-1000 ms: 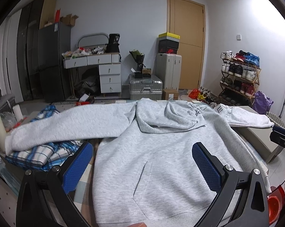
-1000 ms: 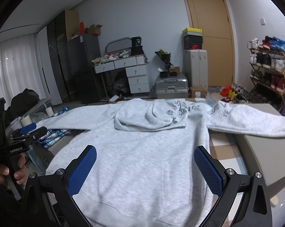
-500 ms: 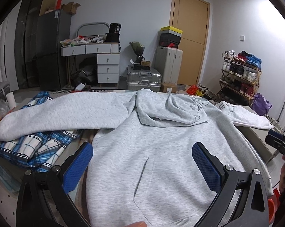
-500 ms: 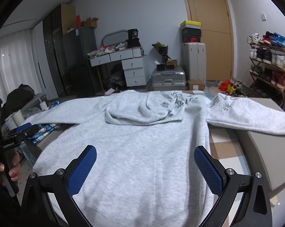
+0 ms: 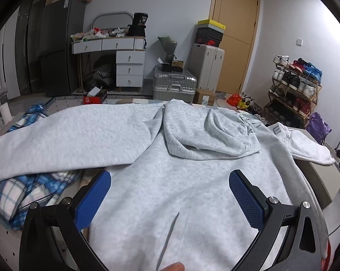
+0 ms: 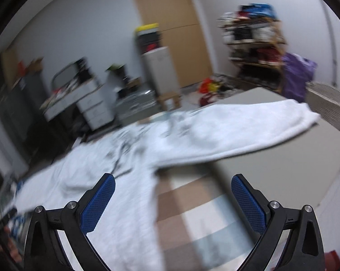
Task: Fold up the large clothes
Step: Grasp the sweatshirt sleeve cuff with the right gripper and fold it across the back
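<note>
A light grey hoodie (image 5: 181, 180) lies spread flat, front up, hood folded down over the chest and both sleeves stretched out sideways. My left gripper (image 5: 170, 178) hovers open above its body near the front pocket, blue pads wide apart and empty. In the blurred right wrist view the right gripper (image 6: 173, 180) is open too, above the hoodie's right side where the right sleeve (image 6: 248, 128) runs out over a grey surface (image 6: 294, 162). A fingertip (image 5: 172, 266) shows at the bottom edge of the left wrist view.
A blue plaid cloth (image 5: 34, 187) lies under the left sleeve. Beyond the table stand a white drawer desk (image 5: 120, 63), silver suitcases (image 5: 174, 85), a wooden door (image 5: 235, 36), a shoe rack (image 5: 294, 85) and a purple bag (image 5: 317, 126).
The left gripper moved forward and lower over the hoodie's body. The right gripper swung quickly to the right, now facing the right sleeve; its view is motion-blurred. Both stayed open.
</note>
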### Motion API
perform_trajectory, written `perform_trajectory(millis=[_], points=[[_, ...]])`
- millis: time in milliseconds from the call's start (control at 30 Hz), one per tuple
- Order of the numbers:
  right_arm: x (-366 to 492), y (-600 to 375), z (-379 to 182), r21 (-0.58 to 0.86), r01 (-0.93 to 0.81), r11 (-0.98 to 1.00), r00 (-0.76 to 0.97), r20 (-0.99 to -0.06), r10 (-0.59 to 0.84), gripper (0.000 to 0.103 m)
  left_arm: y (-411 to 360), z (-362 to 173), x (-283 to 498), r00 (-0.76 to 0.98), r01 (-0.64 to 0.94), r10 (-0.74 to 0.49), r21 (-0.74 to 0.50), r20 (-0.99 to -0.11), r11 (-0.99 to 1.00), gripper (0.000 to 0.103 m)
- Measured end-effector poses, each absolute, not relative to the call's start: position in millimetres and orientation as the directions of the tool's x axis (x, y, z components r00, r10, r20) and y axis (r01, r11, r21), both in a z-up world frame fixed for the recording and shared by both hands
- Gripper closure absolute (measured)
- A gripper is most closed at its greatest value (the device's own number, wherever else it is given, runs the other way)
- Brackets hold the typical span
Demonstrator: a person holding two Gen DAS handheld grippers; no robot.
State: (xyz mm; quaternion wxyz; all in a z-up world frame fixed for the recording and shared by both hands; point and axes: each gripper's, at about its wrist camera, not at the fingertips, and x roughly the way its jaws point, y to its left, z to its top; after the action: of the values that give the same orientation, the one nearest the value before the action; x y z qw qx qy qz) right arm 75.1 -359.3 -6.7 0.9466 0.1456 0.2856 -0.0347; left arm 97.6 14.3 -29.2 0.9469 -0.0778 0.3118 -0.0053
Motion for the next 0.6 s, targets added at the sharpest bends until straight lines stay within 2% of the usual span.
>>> perform_trajectory(millis=[267, 433, 500, 600], points=[[98.7, -447.2, 12.9, 0.215, 0.371, 0.903, 0.811, -0.549, -0.202, 0.0, 7.3, -32.0, 121.1, 0.812, -0.054, -0.049, -0.158, -0.582, 0.986, 0.001], [127.9, -512.4, -10.0, 0.296, 0.504, 0.812, 0.748, -0.62, -0.238, 0.0, 8.6, -37.8, 131.2, 0.795, -0.059, -0.053, -0.165, -0.604, 0.984, 0.001], [137.1, -539.0, -24.0, 0.34, 0.536, 0.773, 0.728, -0.651, -0.218, 0.005, 8.2, -41.3, 135.5, 0.783, -0.063, -0.045, -0.151, -0.621, 0.987, 0.001], [150.9, -566.8, -41.8, 0.378, 0.58, 0.721, 0.696, -0.69, -0.199, 0.023, 5.5, -47.7, 137.2, 0.761, -0.078, -0.011, -0.109, -0.649, 0.991, 0.001]])
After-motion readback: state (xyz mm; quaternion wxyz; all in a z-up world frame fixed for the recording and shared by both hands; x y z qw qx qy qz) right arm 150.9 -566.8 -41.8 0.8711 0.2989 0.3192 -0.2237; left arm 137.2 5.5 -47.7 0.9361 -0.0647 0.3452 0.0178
